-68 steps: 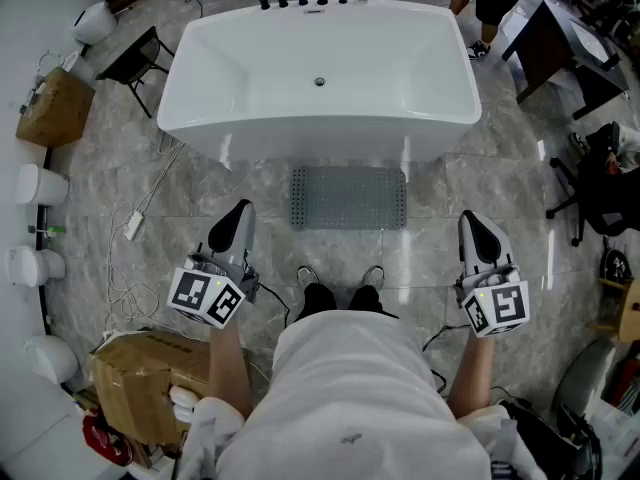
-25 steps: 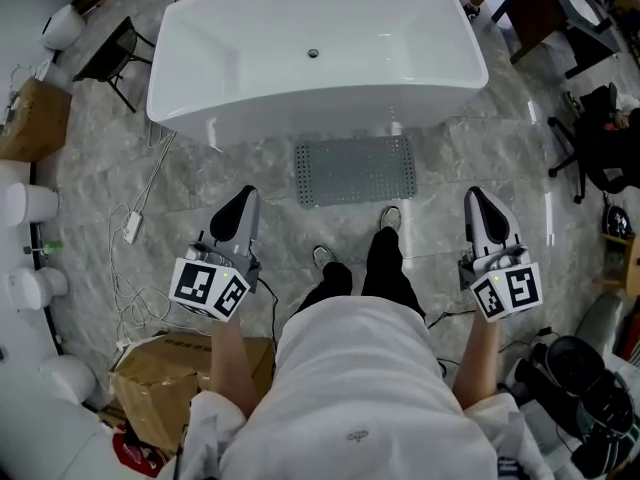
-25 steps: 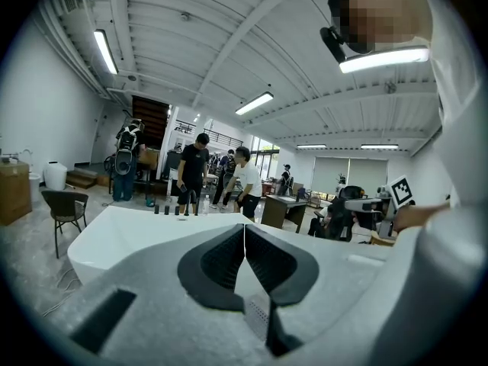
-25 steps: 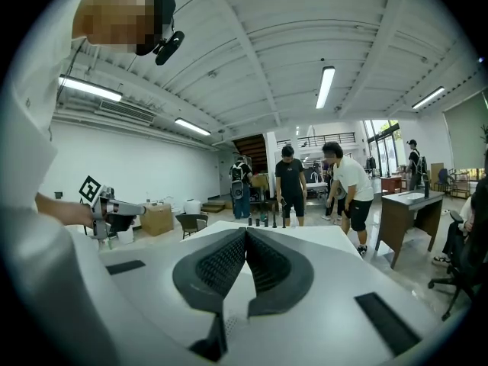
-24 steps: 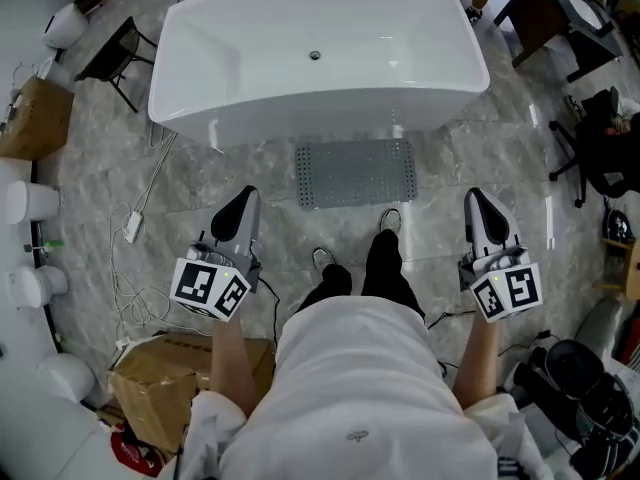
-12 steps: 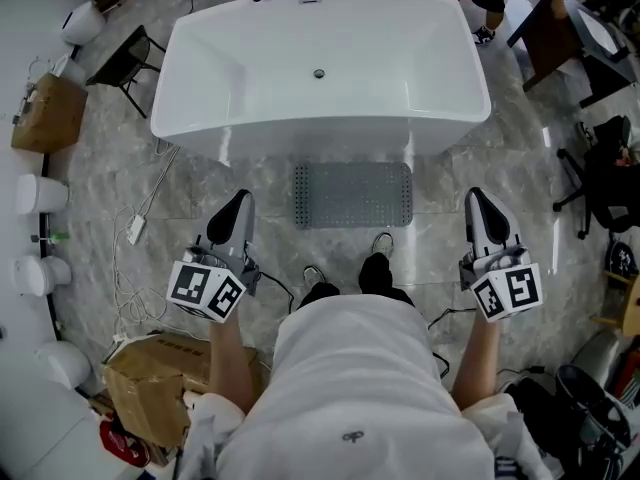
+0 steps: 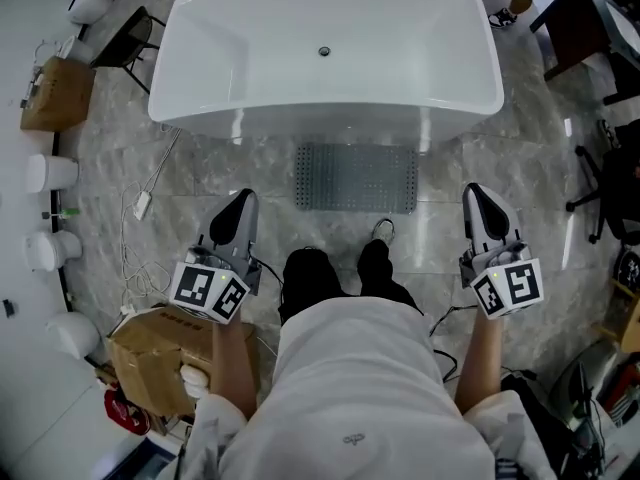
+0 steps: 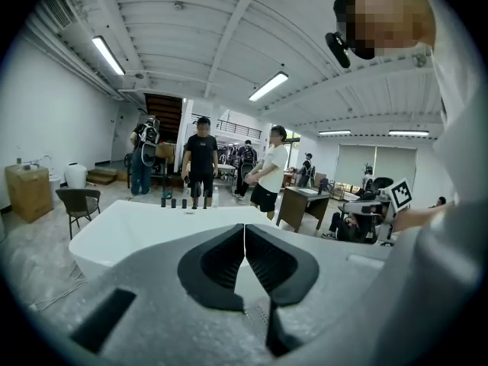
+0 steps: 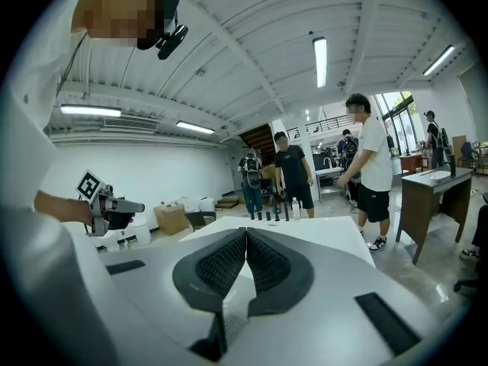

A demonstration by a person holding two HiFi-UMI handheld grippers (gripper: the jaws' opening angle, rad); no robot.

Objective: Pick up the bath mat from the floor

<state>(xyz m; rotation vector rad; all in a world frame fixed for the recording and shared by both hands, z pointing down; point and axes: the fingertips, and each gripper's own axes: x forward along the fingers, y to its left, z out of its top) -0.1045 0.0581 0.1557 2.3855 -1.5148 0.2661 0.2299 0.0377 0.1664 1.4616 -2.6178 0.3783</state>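
Head view: person stood facing the bathtub [image 7: 330,120], both arms out fwd, one tool per hand.
Left gripper [image 7: 239,206]: jaws fully together, nothing betw. them; left gripper view showed the pads meeting, only the tub beyond.
Right gripper [image 7: 477,200]: same, jaws pressed together, empty.
Bath mat [image 7: 356,178]: grey, perforated, flat on the floor [image 7: 200,183], just in front of the tub's near wall, ahead of the person's shoe [image 7: 381,232], betw. the two tools in frame; neither touched it.
Why mat lay there: prob. the step-out spot by the tub.
Why tools held so: looked like a carry pose on approach; both pointed fwd over the tub, not down at the mat, and sat well above it.
Step (my read): approach only; pick-up not yet begun. Next would need a crouch and jaws opened before pinching an edge.
Counts: mats 1; tubs 1; grippers 2; marker cubes [image 7: 208,294] 2; cardboard box [image 7: 150,353] by left hand plus 1 more far left, so 2; chair [image 7: 135,38] 1; white pots [image 7: 50,173] along left edge 4, type unclear.
Bystanders [image 8: 201,155]: several beyond the tub; exact no. hard to tell.
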